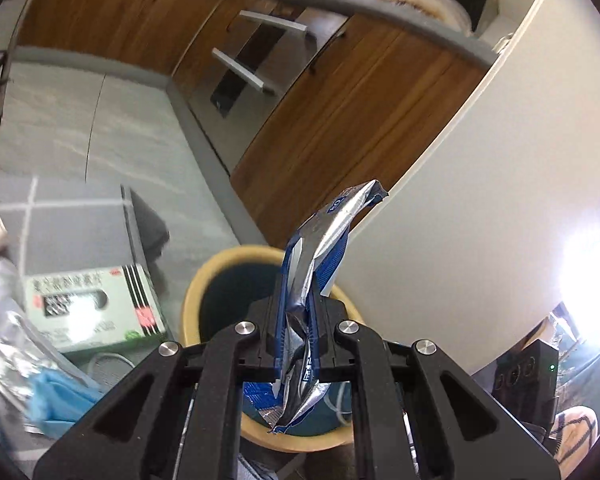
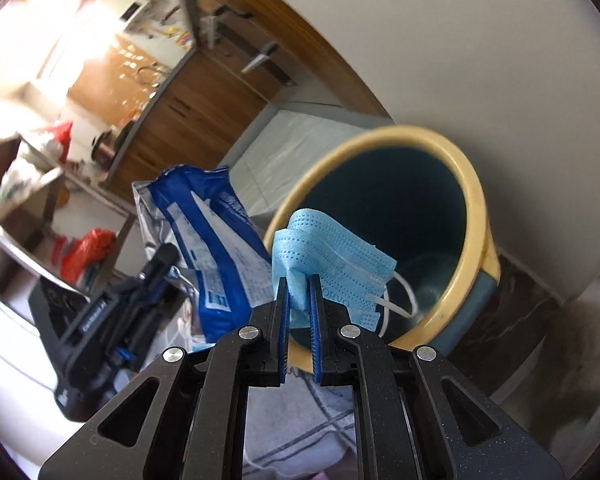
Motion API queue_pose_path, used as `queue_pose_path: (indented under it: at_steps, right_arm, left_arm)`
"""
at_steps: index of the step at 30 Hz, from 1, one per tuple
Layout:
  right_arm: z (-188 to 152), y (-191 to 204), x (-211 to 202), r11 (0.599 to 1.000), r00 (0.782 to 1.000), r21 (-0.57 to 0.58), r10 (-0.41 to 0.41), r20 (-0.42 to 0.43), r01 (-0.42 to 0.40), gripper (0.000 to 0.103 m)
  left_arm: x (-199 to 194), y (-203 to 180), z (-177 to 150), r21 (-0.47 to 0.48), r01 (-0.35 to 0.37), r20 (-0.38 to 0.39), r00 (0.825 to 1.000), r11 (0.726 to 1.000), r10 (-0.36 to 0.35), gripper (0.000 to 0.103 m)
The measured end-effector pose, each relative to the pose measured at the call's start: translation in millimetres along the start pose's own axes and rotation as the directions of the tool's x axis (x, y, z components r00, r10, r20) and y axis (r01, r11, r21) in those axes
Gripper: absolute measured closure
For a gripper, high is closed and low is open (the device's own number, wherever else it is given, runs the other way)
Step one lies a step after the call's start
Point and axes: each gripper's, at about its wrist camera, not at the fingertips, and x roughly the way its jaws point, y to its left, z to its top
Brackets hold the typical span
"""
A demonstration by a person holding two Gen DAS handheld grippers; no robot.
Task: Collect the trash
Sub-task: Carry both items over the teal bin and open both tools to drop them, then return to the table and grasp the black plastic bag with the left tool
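My left gripper point(image 1: 298, 334) is shut on a blue and silver foil wrapper point(image 1: 320, 256), held upright above the open trash bin point(image 1: 192, 304), which has a tan rim and dark blue inside. My right gripper point(image 2: 299, 300) is shut on a light blue face mask point(image 2: 328, 264), held at the near rim of the same bin point(image 2: 474, 208). The wrapper point(image 2: 210, 240) and the left gripper point(image 2: 140, 296) show to the left in the right wrist view.
A green and white medicine box point(image 1: 96, 308), clear plastic wrap point(image 1: 4, 320) and another blue mask point(image 1: 60, 400) lie at the left on a grey checked cloth. A white wall point(image 1: 480, 200) stands behind the bin. Wooden cabinets point(image 1: 340, 120) line the far side.
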Motion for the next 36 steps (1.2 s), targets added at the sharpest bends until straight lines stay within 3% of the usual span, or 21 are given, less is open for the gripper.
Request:
queue_pose_path:
  at_steps: [4, 8, 13, 15, 16, 18, 19, 27, 36]
  right_arm:
    - [-1.9, -13.2, 14.3, 0.999, 0.999, 0.034, -0.012, -0.035, 0.013, 0.093]
    - [-6.9, -18.1, 24.4, 0.996, 0.994, 0.035, -0.084, -0.071, 0.087, 0.089]
    - [-10.4, -19.0, 23.8, 0.991, 0.989, 0.04, -0.125, -0.073, 0.128, 0.072]
    - [-11.2, -16.6, 21.9, 0.99, 0.989, 0.033, -0.134, -0.069, 0.136, 0.068]
    - [-10.5, -17.3, 20.0, 0.99, 0.988, 0.028, -0.138, -0.067, 0.14, 0.066]
    - [-11.4, -17.0, 14.9, 0.989, 0.988, 0.018, -0.145, -0.057, 0.146, 0.063]
    - [-11.9, -15.7, 12.2, 0.989, 0.988, 0.016, -0.148, -0.052, 0.149, 0.061]
    - [-8.9, -6.1, 2.5, 0.99, 0.989, 0.009, -0.143, -0.025, 0.143, 0.054]
    - [-25.7, 32.0, 12.9, 0.982, 0.987, -0.114, -0.156, -0.032, 0.151, 0.046]
  left_arm:
    - [17.0, 7.9, -3.7, -0.02, -0.013, -0.045, 0.999, 1.0, 0.012, 0.094]
    - [33.4, 9.1, -12.9, 0.01, -0.031, -0.101, 0.994, 0.999, 0.032, 0.094]
    - [42.3, 14.0, -19.3, 0.02, -0.055, -0.15, 0.987, 0.998, 0.058, 0.09]
    - [41.9, 13.0, -18.4, 0.03, -0.055, -0.154, 0.986, 0.998, 0.059, 0.081]
    - [41.3, 12.3, -18.0, 0.036, -0.053, -0.151, 0.987, 0.998, 0.058, 0.077]
    - [39.4, 11.1, -17.6, 0.045, -0.053, -0.144, 0.988, 0.998, 0.059, 0.053]
    - [37.6, 10.0, -17.0, 0.049, -0.046, -0.137, 0.989, 0.998, 0.053, 0.049]
    - [-4.1, 11.4, -12.9, 0.08, -0.068, -0.085, 0.994, 0.994, 0.074, 0.042]
    - [-79.9, 28.5, -14.6, 0.152, -0.212, 0.012, 0.977, 0.965, 0.213, 0.028]
